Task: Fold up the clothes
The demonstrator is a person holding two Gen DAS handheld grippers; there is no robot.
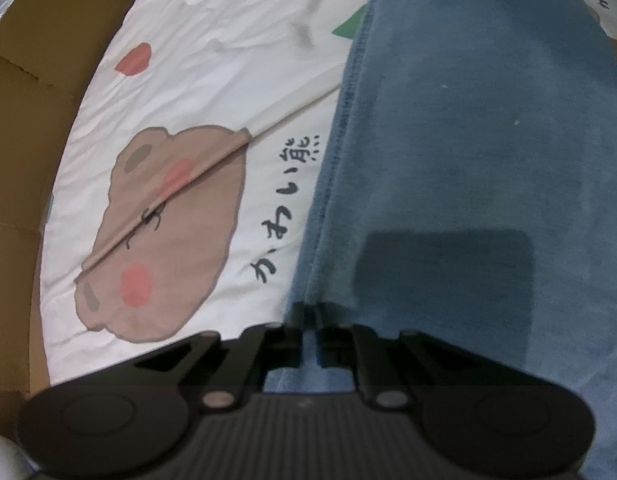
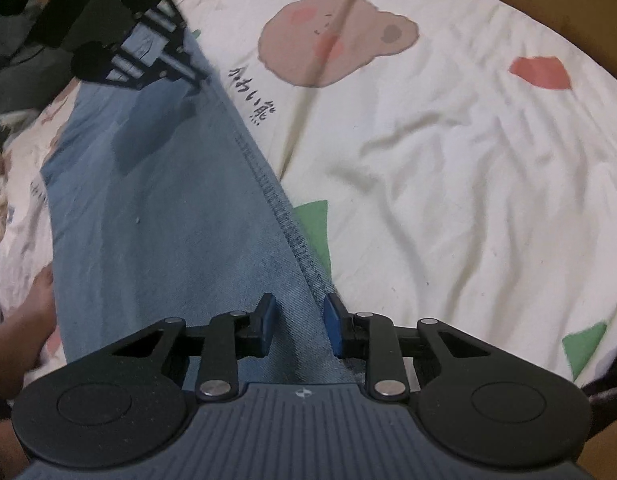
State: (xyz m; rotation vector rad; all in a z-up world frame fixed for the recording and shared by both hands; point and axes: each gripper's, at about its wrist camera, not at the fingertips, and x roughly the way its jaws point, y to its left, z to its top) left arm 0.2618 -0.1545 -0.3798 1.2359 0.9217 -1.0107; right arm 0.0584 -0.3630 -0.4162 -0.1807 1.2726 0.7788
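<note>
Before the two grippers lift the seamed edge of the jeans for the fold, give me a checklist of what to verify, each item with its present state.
1. Left gripper pinched on the jeans at the side seam: ok, jaws shut with denim between them.
2. Right gripper closed on the same seam: not ok, a gap still shows at each blue pad, though the seam lies between them.
3. Both grippers on the same edge: ok, each view shows the other at the far end.
4. Denim flat between the grips: ok, only faint creases.
5. Bedsheet not caught in either grip: cannot tell.
6. Person's bare hand off the jeans: not ok, it sits at their far edge.
</note>
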